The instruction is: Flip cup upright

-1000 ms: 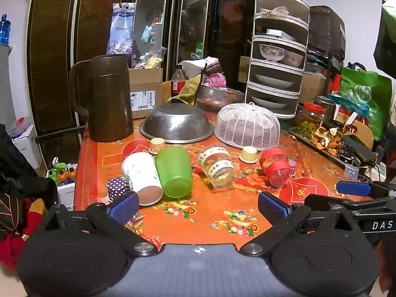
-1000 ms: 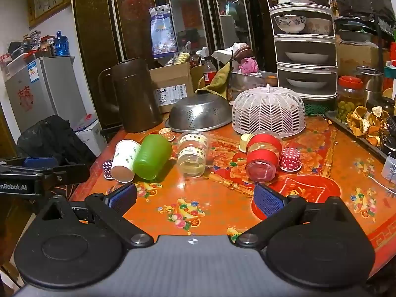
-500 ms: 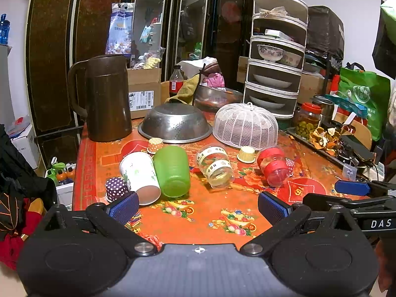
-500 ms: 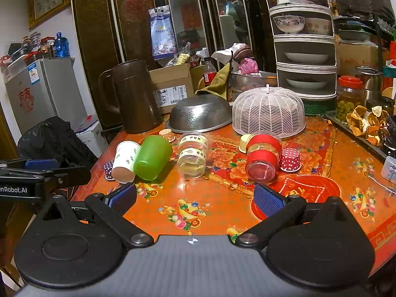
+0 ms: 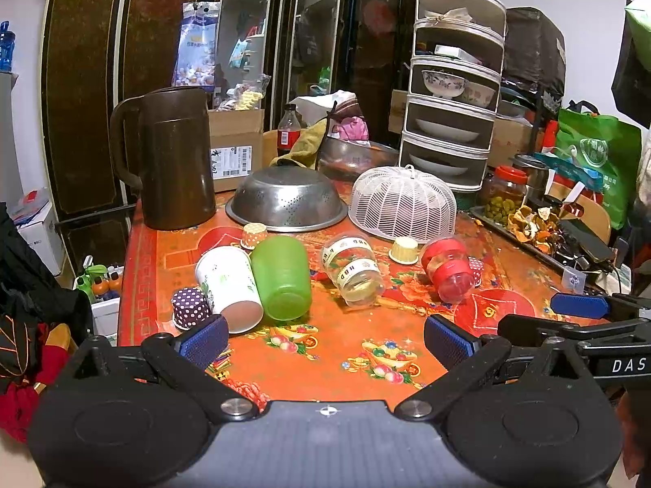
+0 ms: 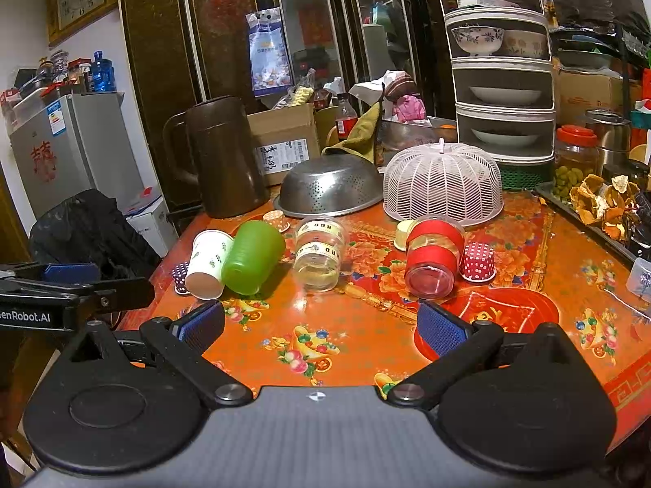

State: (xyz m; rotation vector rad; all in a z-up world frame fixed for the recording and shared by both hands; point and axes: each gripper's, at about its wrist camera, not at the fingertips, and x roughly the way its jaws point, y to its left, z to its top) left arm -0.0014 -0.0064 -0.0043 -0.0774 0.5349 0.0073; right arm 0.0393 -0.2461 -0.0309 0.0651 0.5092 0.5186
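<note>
Several cups lie on their sides on the orange table (image 5: 325, 345): a white paper cup (image 5: 230, 288), a green plastic cup (image 5: 281, 277), a clear cup with white bands (image 5: 353, 270) and a clear cup with red bands (image 5: 447, 268). They also show in the right wrist view: the white paper cup (image 6: 207, 264), the green cup (image 6: 252, 256), the white-banded cup (image 6: 319, 254) and the red-banded cup (image 6: 433, 258). My left gripper (image 5: 325, 339) is open and empty, short of the cups. My right gripper (image 6: 321, 325) is open and empty, also short of them.
Small paper cupcake cases (image 6: 477, 261) sit among the cups. Behind them stand a brown jug (image 5: 175, 158), an upturned metal colander (image 5: 287, 199), a white mesh food cover (image 5: 403, 203) and a stacked dish rack (image 5: 451, 89). A tray of peels (image 6: 602, 203) lies at the right.
Both views have hardly shifted. The cups look a little farther away in the left wrist view. Both grippers stay open.
</note>
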